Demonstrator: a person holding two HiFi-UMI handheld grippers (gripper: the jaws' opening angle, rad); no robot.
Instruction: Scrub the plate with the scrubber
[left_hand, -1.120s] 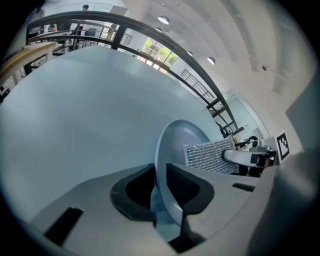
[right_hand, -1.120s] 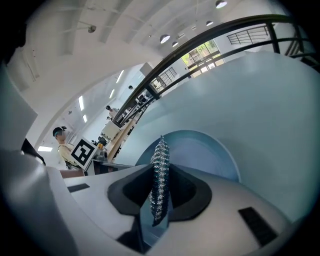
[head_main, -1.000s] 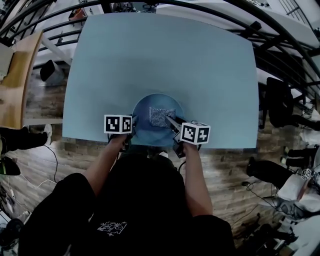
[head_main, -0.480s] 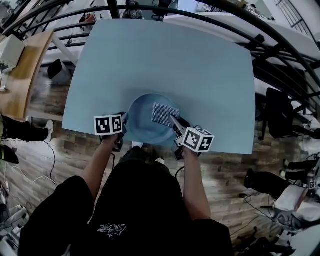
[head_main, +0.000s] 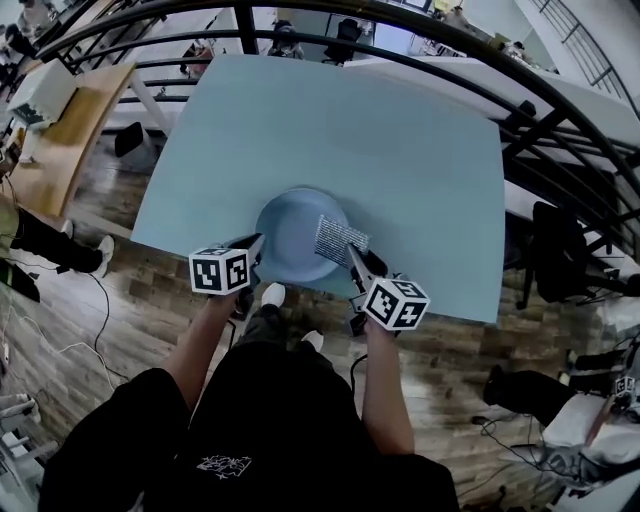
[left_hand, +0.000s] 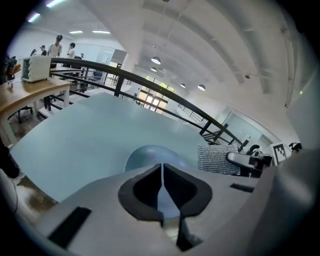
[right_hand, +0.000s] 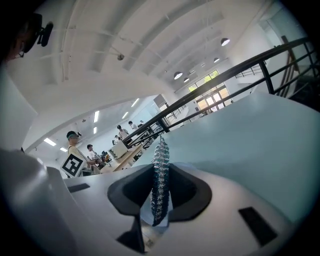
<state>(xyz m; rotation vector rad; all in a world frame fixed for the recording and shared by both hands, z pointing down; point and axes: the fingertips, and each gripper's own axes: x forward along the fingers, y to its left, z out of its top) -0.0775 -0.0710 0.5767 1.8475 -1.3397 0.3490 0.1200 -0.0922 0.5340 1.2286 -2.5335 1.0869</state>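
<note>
Here the left gripper (left_hand: 161, 169) has just been closing its jaws, and they now stand almost together on the near rim of the pale blue plate (head_main: 292, 232) — a sliver of blue shows in the narrow gap between them. The right gripper (right_hand: 160, 172) is clamped on the silvery mesh scrubber (head_main: 338, 238), which stands edge-on between its jaws and lies over the plate's right rim in the head view — whether it touches, I cannot tell. The plate is near the front edge of the light blue table (head_main: 400, 150), between the two grippers.
</note>
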